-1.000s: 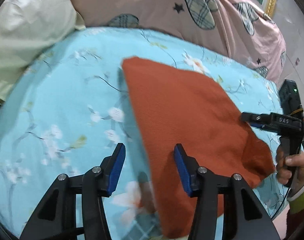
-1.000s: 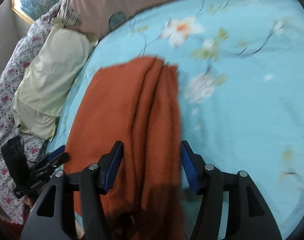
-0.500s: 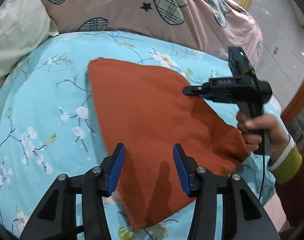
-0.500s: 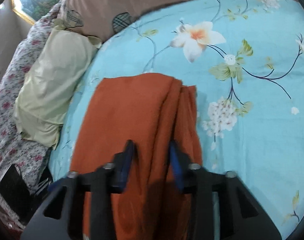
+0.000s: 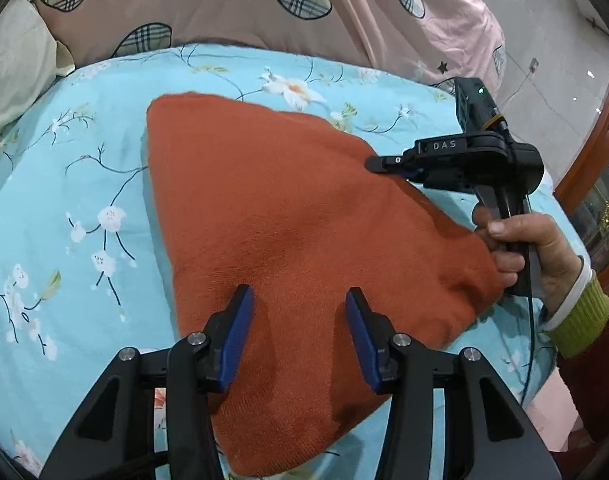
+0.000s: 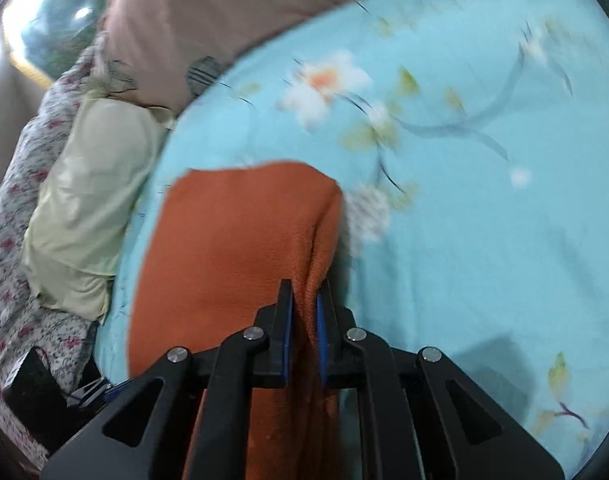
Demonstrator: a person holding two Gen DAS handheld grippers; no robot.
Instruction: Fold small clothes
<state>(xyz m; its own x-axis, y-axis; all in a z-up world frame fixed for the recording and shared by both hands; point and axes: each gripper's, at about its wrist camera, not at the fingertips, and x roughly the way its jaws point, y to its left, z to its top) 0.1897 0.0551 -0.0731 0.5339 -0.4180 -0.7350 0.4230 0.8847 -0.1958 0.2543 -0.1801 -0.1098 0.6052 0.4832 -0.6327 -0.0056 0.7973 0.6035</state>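
Note:
A folded rust-orange knit garment (image 5: 288, 232) lies on the light blue floral bedspread (image 5: 64, 208). My left gripper (image 5: 298, 324) is open, its blue pads hovering over the garment's near part. My right gripper (image 6: 304, 312) is shut on the garment's (image 6: 232, 248) right edge, pinching a fold of cloth between its pads. In the left wrist view the right gripper (image 5: 380, 162) reaches in from the right over the garment's far right edge, held by a hand in a green cuff.
A pink quilt with plaid hearts (image 5: 304, 4) is bunched along the far side of the bed. A pale yellow pillow (image 6: 88, 200) lies at the left, beside a floral cover (image 6: 12, 240). The bed's right edge drops to a tiled floor (image 5: 564, 52).
My right gripper closed from open onto the garment's right edge. My left gripper moved right, over the garment, and stayed open.

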